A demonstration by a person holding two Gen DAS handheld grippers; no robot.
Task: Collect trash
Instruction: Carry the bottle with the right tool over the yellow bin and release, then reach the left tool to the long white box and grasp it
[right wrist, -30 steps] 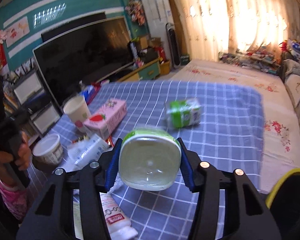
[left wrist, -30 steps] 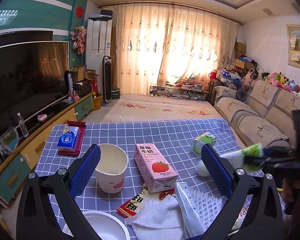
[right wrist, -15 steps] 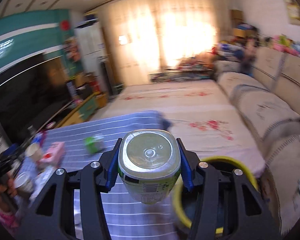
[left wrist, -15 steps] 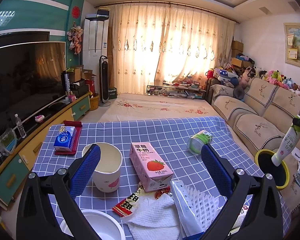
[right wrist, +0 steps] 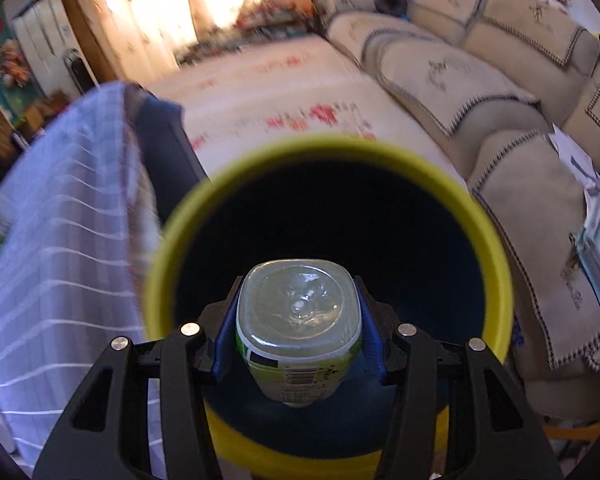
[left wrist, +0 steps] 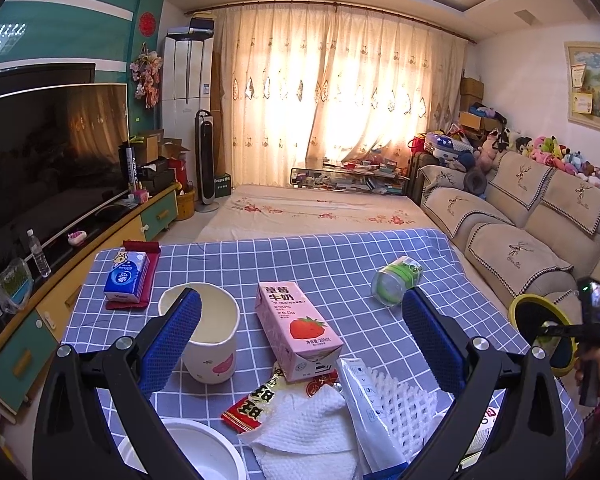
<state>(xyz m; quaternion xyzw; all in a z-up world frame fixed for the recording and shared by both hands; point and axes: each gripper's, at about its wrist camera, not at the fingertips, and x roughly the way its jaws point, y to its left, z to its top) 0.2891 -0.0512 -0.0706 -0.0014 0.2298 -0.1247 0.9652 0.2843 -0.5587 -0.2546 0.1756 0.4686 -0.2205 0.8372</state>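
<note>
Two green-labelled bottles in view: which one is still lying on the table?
The small green-labelled bottle lying on its side on the checked tablecloth. The other bottle is clamped in the right gripper over the yellow-rimmed bin.

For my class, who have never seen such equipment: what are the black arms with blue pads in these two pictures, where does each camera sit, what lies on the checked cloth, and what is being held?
There is no robot. A person holds one two-fingered gripper tool in each hand, each with a wide-angle camera looking along its fingers.

The left camera shows the left gripper, open and empty, over the table. On it lie a pink milk carton, a white cup, a tipped green bottle, a blue tissue pack, a napkin and wrappers.

The right camera shows the right gripper clamping a green-labelled bottle over the yellow-rimmed bin beside the table.
</note>
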